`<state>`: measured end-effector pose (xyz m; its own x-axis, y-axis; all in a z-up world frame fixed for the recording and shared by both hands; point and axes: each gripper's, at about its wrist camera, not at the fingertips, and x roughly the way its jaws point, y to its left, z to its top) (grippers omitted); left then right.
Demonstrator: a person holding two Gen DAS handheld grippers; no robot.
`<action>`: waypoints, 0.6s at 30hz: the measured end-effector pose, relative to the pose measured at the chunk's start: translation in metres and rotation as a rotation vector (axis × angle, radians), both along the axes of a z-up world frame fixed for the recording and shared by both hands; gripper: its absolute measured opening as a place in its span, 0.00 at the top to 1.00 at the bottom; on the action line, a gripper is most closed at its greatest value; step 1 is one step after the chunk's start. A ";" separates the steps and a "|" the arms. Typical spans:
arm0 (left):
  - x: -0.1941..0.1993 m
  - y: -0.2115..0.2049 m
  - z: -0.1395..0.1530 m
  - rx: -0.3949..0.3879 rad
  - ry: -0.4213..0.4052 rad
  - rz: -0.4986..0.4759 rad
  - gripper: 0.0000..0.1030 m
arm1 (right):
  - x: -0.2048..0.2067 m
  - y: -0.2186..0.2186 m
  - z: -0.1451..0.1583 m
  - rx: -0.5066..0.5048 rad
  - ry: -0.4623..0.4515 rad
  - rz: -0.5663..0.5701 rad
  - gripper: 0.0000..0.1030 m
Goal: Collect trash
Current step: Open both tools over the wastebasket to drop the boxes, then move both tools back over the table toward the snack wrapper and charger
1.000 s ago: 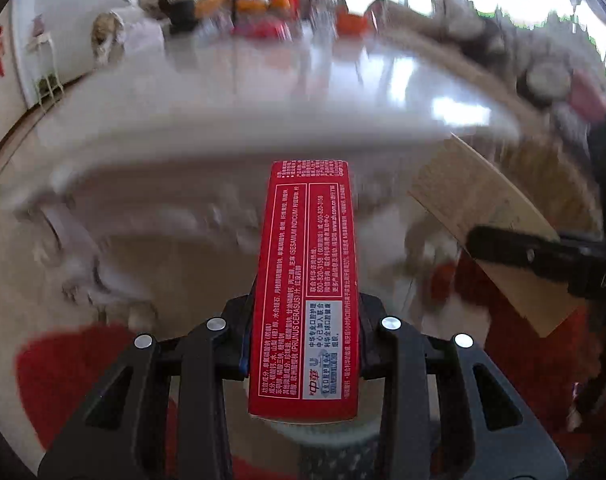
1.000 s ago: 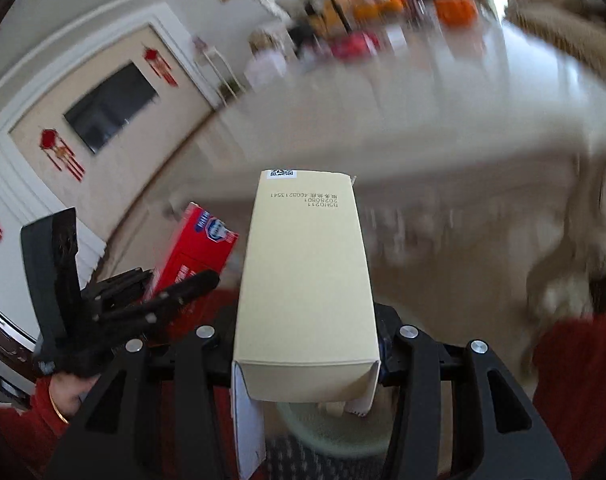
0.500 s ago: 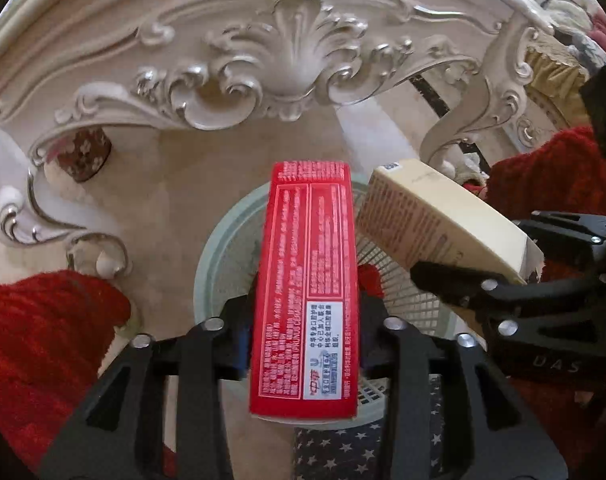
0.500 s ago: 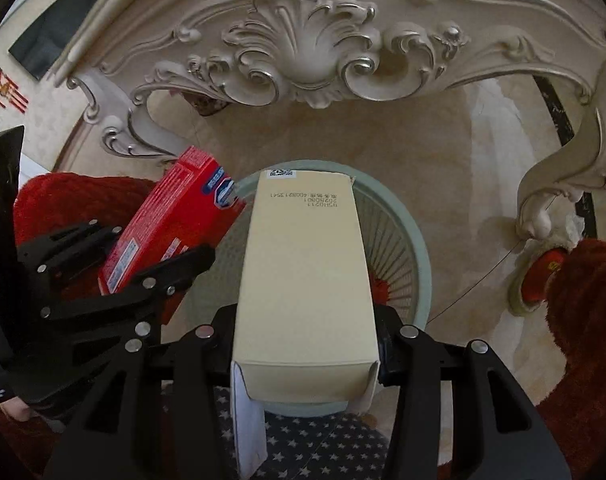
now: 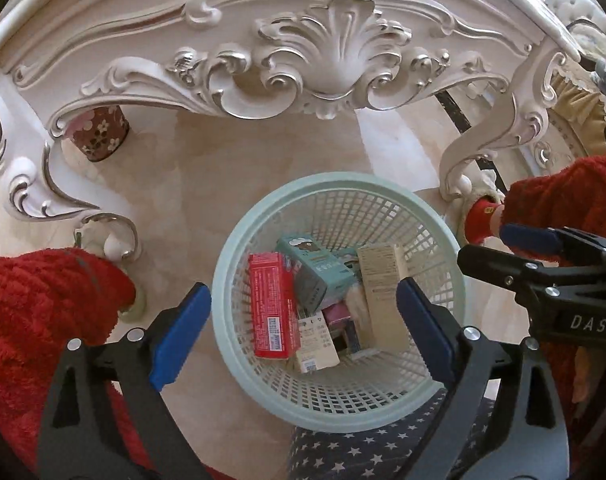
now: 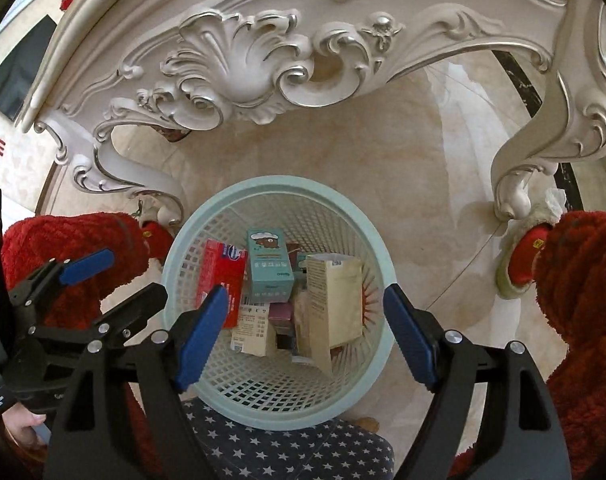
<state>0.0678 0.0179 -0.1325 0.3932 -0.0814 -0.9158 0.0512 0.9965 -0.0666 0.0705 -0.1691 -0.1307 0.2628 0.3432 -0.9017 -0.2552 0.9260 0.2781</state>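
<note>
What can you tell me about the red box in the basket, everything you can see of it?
The red box is a long, narrow carton, cardboard by the look of it, with small white print and a white barcode label near its lower end. It lies inside the pale green mesh basket, on the left side, leaning against the wall and touching the teal box beside it. No gripper touches it.

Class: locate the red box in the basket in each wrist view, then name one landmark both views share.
Left wrist: red box lies at the basket's left, below centre.
Right wrist: red box lies at the basket's left, left of centre.
Shared landmark: teal bear carton beside it.
</note>
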 end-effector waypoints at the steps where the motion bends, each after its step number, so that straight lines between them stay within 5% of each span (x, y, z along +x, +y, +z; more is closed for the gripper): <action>1: -0.001 -0.002 0.000 0.001 0.001 -0.004 0.12 | 0.000 0.000 0.000 -0.002 -0.001 0.000 0.27; 12: 0.000 -0.007 -0.010 -0.047 0.047 -0.050 0.07 | -0.002 -0.003 0.005 0.017 -0.020 -0.010 0.27; 18: -0.014 -0.007 0.018 -0.104 -0.070 -0.079 0.07 | -0.021 -0.008 0.058 0.100 -0.232 0.017 0.27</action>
<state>0.0542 0.0110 -0.1142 0.4448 -0.2077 -0.8713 0.1377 0.9770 -0.1626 0.0495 -0.1770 -0.0724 0.4522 0.4339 -0.7792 -0.3386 0.8918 0.3001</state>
